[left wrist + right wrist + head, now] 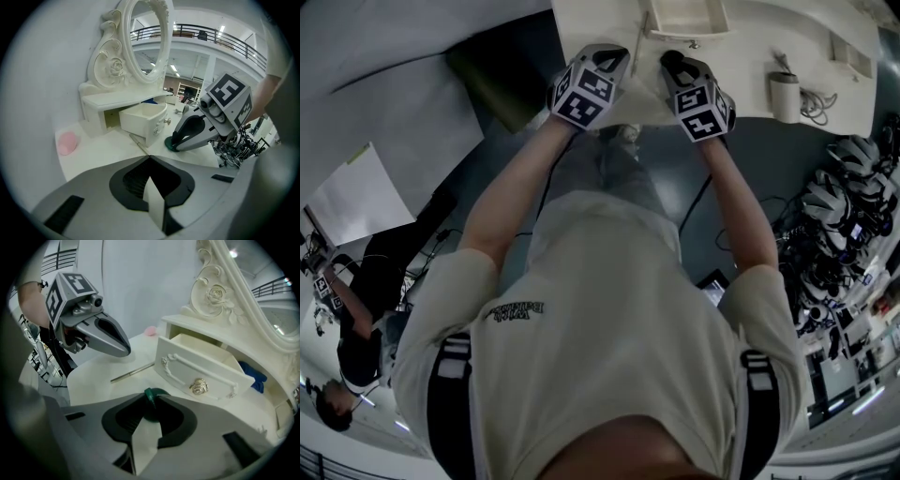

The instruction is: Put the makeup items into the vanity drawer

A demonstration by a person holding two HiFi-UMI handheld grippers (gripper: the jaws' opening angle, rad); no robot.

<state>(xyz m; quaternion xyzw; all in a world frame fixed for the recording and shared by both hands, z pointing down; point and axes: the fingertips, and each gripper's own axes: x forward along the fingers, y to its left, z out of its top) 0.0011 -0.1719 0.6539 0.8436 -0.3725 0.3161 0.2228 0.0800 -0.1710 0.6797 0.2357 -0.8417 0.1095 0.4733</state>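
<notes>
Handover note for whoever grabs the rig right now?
Left gripper: jaws shut, empty.
Right gripper: jaws shut on a green disc, down at the tabletop in front of the drawer.
Drawer is open; no makeup visible inside.
Done: drawer opened, disc gripped.
Left: put the disc in, then the thin pencil and the pink puff, both on the tabletop.

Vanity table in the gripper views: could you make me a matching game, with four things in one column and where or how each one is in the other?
Things:
1. drawer
2. pink puff
3. thin pencil
4. green disc

Places or states:
A. between the right gripper's jaws
B. pulled open
C. lying on the tabletop in front of the drawer
D. by itself, off to the left of the mirror

Pairs: 1-B, 2-D, 3-C, 4-A
</notes>
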